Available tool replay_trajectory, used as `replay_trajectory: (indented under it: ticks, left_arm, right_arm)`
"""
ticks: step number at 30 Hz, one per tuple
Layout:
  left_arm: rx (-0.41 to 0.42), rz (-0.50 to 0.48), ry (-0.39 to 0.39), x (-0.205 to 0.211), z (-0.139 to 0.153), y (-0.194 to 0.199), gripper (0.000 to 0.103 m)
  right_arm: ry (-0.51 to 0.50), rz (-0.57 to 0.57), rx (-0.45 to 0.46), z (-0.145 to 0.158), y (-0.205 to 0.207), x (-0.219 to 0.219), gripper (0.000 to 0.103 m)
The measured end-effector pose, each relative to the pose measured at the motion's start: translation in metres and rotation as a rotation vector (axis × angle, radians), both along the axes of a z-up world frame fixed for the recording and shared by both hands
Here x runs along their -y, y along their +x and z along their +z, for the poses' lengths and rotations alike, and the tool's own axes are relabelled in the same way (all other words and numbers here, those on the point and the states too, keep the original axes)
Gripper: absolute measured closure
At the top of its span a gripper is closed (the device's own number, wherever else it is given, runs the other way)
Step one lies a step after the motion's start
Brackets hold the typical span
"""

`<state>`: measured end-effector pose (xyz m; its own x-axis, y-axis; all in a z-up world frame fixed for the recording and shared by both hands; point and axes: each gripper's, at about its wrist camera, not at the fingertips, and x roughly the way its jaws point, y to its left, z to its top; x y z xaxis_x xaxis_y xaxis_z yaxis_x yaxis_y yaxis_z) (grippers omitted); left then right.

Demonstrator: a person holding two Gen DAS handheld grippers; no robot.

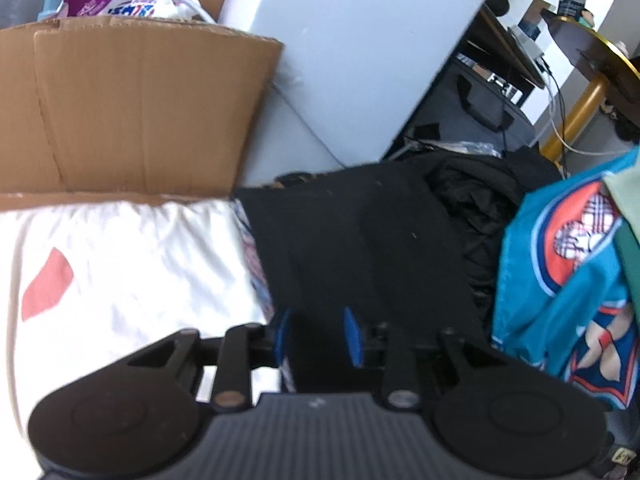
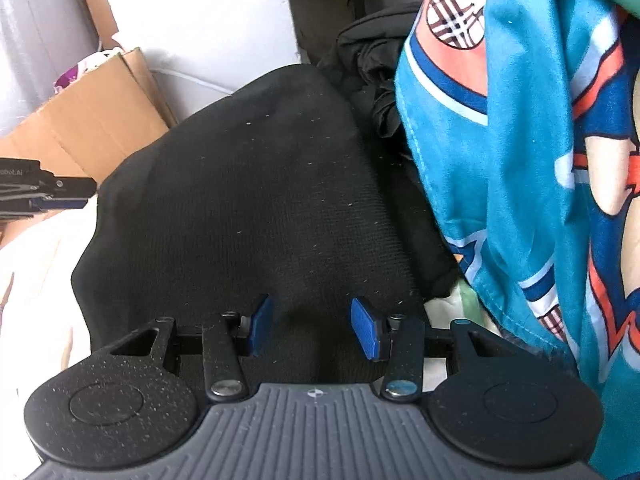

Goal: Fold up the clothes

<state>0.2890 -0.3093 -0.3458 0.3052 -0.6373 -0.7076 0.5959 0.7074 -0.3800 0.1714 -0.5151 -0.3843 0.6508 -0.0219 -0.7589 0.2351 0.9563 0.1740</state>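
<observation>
With both my left gripper (image 1: 318,338) and right gripper (image 2: 312,326) parted and gripping nothing above the folded black garment (image 2: 248,200), beside the teal printed cloth (image 2: 500,160), I'd probably press its near edge flat before squaring corners.

Only partial white lettering, which cannot be fully read, is seen on the black left gripper (image 2: 60,194) at the right wrist view's edge, and upside-down blue print on a plastic bag (image 1: 120,4) stays illegible.
</observation>
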Motion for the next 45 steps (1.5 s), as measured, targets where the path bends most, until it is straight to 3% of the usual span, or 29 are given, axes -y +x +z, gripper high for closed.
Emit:
replay_trajectory:
  ticks: [2, 3, 11, 14, 16, 23, 24, 26, 29, 31, 34, 39, 45]
  left_arm:
    - [-0.004, 0.026, -0.005, 0.0, -0.001, -0.012, 0.069]
    - [0.005, 0.034, 0.005, 0.001, -0.001, -0.018, 0.069]
    - [0.005, 0.008, 0.038, 0.028, -0.011, -0.051, 0.07]
    - [-0.006, 0.027, 0.081, 0.03, -0.022, -0.054, 0.078]
    - [-0.018, 0.051, 0.113, 0.028, -0.027, -0.052, 0.095]
    - [-0.064, 0.091, 0.178, 0.017, -0.029, -0.049, 0.096]
    - [-0.069, 0.094, 0.184, 0.015, -0.028, -0.049, 0.092]
    - [-0.072, 0.101, 0.2, 0.012, -0.022, -0.049, 0.074]
    - [-0.085, 0.11, 0.204, 0.008, -0.012, -0.05, 0.051]
    - [-0.1, 0.109, 0.205, 0.006, -0.006, -0.049, 0.039]
    - [-0.118, 0.122, 0.22, 0.003, 0.002, -0.049, 0.024]
    - [-0.155, 0.151, 0.218, -0.009, 0.021, -0.046, 0.014]
    - [-0.154, 0.183, 0.257, -0.026, 0.052, -0.048, 0.009]
  right_arm:
    - [0.014, 0.02, -0.005, -0.001, 0.0, -0.004, 0.071]
    - [0.014, 0.027, -0.006, -0.001, 0.0, -0.006, 0.073]
    - [0.016, 0.029, -0.007, -0.007, 0.007, -0.015, 0.073]
    - [0.018, 0.017, -0.029, -0.018, 0.008, -0.015, 0.073]
    - [0.018, 0.01, -0.052, -0.024, 0.006, -0.014, 0.073]
    - [0.04, -0.03, -0.093, -0.029, 0.0, -0.01, 0.072]
    - [0.045, -0.037, -0.093, -0.028, 0.0, -0.01, 0.072]
    - [0.061, -0.049, -0.1, -0.024, 0.001, -0.01, 0.071]
    - [0.089, -0.072, -0.121, -0.017, 0.005, -0.011, 0.057]
    - [0.1, -0.077, -0.134, -0.01, 0.009, -0.014, 0.055]
    - [0.091, -0.074, -0.148, 0.001, 0.013, -0.02, 0.04]
    - [0.102, -0.093, -0.164, 0.023, 0.016, -0.025, 0.016]
    - [0.123, -0.117, -0.168, 0.056, 0.01, -0.029, 0.01]
